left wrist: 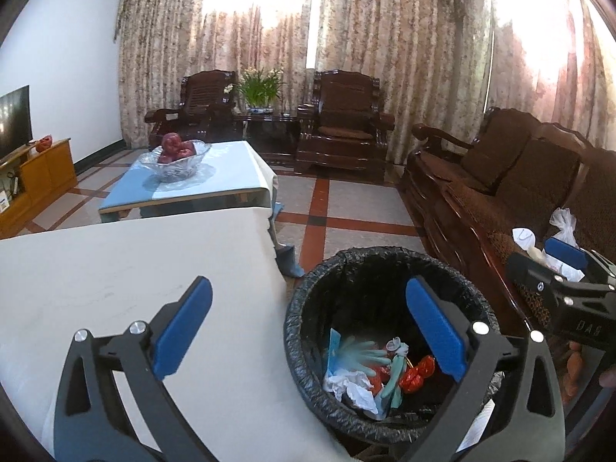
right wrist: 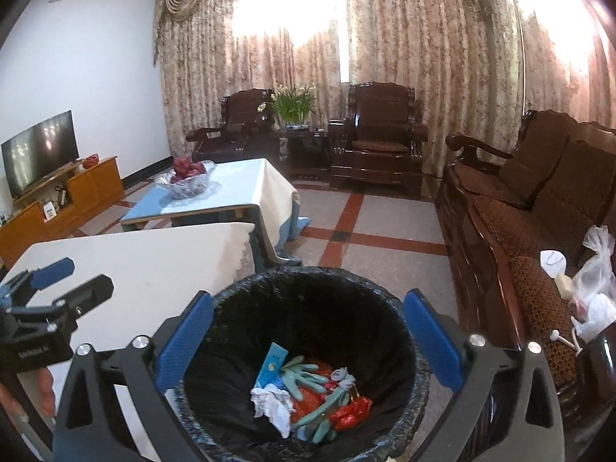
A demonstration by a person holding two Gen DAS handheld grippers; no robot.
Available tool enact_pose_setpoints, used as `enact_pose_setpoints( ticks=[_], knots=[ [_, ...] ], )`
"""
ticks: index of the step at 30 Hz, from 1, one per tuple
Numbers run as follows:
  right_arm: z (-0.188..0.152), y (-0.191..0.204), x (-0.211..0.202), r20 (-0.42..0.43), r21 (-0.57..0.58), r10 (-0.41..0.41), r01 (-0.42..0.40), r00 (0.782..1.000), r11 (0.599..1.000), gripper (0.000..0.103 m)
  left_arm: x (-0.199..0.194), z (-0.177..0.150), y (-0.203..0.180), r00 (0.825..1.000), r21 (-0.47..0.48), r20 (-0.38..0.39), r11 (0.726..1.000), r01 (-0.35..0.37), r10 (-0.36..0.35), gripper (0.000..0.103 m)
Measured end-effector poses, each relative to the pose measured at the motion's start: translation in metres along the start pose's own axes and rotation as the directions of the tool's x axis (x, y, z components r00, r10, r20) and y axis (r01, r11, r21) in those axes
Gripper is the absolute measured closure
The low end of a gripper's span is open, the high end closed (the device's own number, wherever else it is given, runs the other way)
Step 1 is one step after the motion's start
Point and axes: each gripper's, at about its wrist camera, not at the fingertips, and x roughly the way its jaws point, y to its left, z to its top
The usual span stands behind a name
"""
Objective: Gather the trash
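Backlit curtains, dark wooden armchairs

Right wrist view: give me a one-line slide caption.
Open right claw above the lined bin, which holds gloves, tissue and red wrappers.

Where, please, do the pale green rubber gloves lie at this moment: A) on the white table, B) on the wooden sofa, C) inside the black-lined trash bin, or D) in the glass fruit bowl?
C: the pale green rubber gloves rest at the bottom of the black-lined trash bin among crumpled white tissue and red wrappers, seen from both wrist views.
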Motion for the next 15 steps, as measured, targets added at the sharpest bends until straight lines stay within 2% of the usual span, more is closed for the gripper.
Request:
enact_pose_setpoints(
  ticks=[8, 15],
  knots=[
    [0.009, 0.017, -0.022, -0.012, -0.011, 0.038, -0.038, 0.999, 0.999, 0.006, -0.037, 0.003, 0.014, 0.999, -0.018, 0.021, 0.999, -0.050, 0.050, 0.005],
    [0.015, 0.034, -0.046, 0.028, -0.048, 0.057, -0.056, 0.998, 0.997, 0.006, -0.070, 0.009, 0.021, 0.996, -0.019, 0.053, 0.998, -0.066, 0.067, 0.005]
  ],
)
